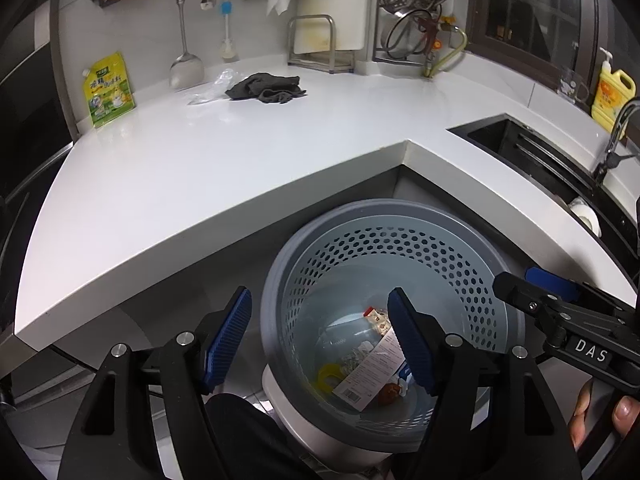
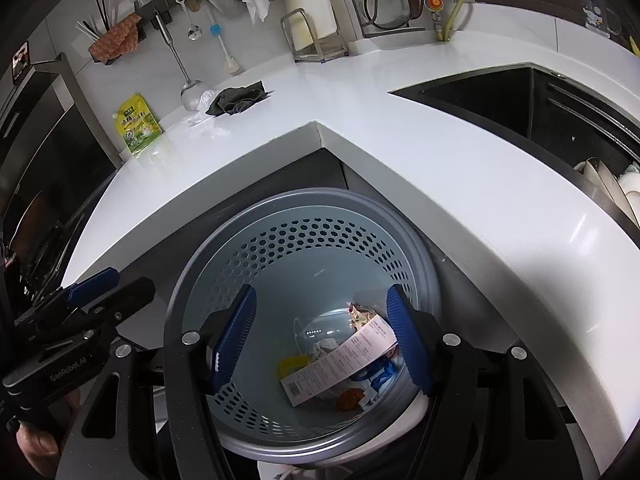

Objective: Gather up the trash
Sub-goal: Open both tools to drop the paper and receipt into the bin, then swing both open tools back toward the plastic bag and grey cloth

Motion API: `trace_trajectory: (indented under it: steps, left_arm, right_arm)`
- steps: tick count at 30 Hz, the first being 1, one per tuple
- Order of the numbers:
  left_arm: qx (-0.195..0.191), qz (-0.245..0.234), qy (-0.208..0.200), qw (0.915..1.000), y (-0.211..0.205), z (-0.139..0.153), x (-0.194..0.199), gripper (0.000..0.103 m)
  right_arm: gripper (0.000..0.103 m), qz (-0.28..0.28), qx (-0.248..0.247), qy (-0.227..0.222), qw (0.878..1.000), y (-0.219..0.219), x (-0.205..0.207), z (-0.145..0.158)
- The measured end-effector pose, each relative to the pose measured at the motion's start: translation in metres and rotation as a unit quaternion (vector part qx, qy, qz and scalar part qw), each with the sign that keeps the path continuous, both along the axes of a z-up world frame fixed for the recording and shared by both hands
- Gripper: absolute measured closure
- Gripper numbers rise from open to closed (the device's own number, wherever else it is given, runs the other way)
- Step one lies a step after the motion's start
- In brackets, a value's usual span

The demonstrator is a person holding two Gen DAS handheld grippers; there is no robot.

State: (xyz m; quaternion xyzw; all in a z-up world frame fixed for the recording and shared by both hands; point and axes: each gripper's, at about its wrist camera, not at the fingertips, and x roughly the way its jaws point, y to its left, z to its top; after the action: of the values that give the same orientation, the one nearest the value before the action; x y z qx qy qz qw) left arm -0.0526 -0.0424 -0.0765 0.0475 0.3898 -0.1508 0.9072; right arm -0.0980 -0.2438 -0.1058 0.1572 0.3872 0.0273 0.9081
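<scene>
A grey perforated trash bin (image 1: pixel 492 308) (image 2: pixel 192 280) stands on the floor below the counter's inner corner. It holds a white printed box (image 1: pixel 372 372) (image 2: pixel 340 364), a clear bottle, a yellow piece and wrappers. My left gripper (image 1: pixel 320 344) is open and empty above the bin's left rim. My right gripper (image 2: pixel 320 340) is open and empty over the bin's mouth; it shows in the left wrist view (image 1: pixel 560 308) at the right. A clear plastic wrapper (image 1: pixel 212 88) (image 2: pixel 200 120) lies on the counter by a dark cloth (image 1: pixel 266 88) (image 2: pixel 236 100).
The white L-shaped counter (image 1: pixel 240 160) (image 2: pixel 440 160) wraps around the bin. A green-yellow pouch (image 1: pixel 108 90) (image 2: pixel 138 128) leans on the back wall. A black sink (image 1: pixel 540 156) (image 2: pixel 500 100) is at the right, with a yellow soap bottle (image 1: pixel 612 92). Utensils and racks hang behind.
</scene>
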Motion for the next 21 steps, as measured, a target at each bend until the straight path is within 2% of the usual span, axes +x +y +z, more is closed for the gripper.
trace_trajectory:
  steps: [12, 19, 21]
  left_arm:
    - [-0.020, 0.015, 0.002, 0.9997, 0.017, 0.004, 0.011, 0.032]
    - [-0.028, 0.022, 0.004, 0.9994, 0.026, 0.004, 0.025, 0.029]
    - [-0.030, 0.024, 0.004, 0.9992, 0.028, 0.006, 0.030, 0.028]
  right_arm:
    - [0.037, -0.003, -0.006, -0.004, 1.000, 0.002, 0.003, 0.000]
    - [0.037, -0.002, -0.042, 0.001, 0.999, 0.014, 0.015, 0.007]
    - [0.034, -0.001, -0.054, -0.005, 0.999, 0.018, 0.019, 0.012]
